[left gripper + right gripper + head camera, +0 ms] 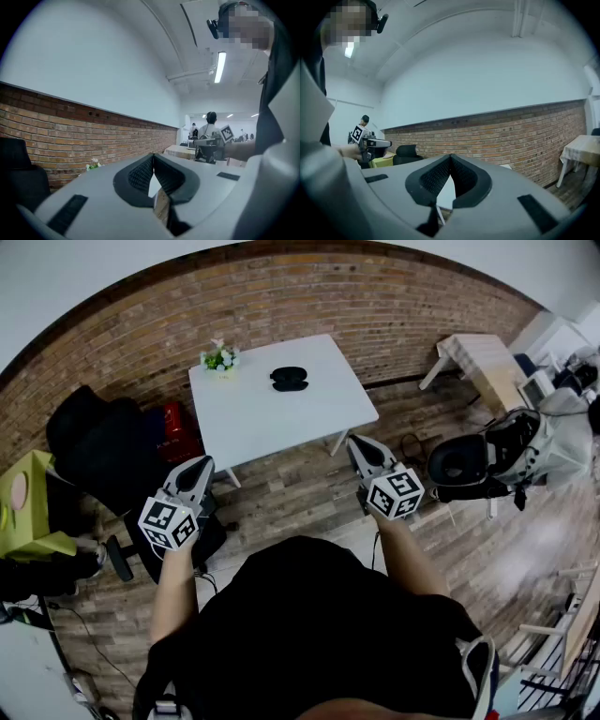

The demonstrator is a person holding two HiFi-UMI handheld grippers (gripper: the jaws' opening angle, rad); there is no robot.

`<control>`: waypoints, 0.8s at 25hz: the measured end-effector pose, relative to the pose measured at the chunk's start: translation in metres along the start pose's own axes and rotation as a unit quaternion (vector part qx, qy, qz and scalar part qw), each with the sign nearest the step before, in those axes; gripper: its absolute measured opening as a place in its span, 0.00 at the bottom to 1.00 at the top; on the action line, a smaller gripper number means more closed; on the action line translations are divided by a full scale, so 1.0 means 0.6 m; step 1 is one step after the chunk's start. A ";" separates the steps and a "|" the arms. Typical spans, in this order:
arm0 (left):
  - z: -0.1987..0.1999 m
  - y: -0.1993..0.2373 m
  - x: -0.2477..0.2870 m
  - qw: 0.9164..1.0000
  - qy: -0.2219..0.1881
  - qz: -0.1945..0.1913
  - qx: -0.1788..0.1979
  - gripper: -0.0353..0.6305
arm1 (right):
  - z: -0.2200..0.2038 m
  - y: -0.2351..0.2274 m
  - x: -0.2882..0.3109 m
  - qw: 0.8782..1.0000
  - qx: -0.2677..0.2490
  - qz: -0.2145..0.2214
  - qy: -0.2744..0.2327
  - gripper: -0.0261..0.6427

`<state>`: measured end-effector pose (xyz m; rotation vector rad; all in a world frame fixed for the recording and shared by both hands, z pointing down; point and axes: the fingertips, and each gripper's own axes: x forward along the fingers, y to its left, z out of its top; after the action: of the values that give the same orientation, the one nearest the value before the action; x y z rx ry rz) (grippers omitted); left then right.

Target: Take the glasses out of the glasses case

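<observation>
- Left gripper [201, 467]: held in the person's left hand, low in the head view, short of the counter's [309, 418] near-left corner and over the wood floor [300, 493]. Its marker cube [169, 522] is turned toward the camera.
- Left fingers [139, 174]: in the left gripper view the two dark pads are seen clenched, their tips meeting. Nothing is gripped between them.
- Right gripper [358, 445]: held in the right hand, just off the counter's near-right corner and level with the left gripper. The two are carried well apart.
- Right fingers [435, 177]: in the right gripper view the pads are likewise pressed together at the tips, with nothing between them.
- Case [289, 379]: a black oval lying on the white counter, toward its far side and near the middle. It is well apart from both grippers and touched by neither. Its lid cannot be made out clearly at this range.
- Flowers [220, 358]: a small pot of white blooms standing at the counter's far-left corner, left of the case.
- Wall [281, 301]: red brick, running behind the counter, with pale plaster seen above it in both gripper views.
- Chair [89, 442]: black, placed to the left of the counter, with a red object [176, 432] between them.
- Second table [483, 362]: pale, set against the wall at the right.
</observation>
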<state>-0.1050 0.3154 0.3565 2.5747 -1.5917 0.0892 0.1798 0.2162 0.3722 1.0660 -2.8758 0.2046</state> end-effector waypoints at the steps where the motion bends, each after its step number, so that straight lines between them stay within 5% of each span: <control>1: 0.000 0.003 -0.002 1.000 0.000 0.001 -0.001 0.07 | 0.001 0.004 0.003 1.000 0.000 0.001 0.001 0.06; 20: -0.020 -0.001 0.016 1.000 0.023 -0.016 -0.004 0.07 | -0.009 -0.027 0.001 0.999 0.042 -0.015 -0.011 0.06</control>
<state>-0.0999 0.3087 0.3693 2.5710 -1.5309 0.1378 0.1899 0.2041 0.3793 1.1327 -2.8920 0.3171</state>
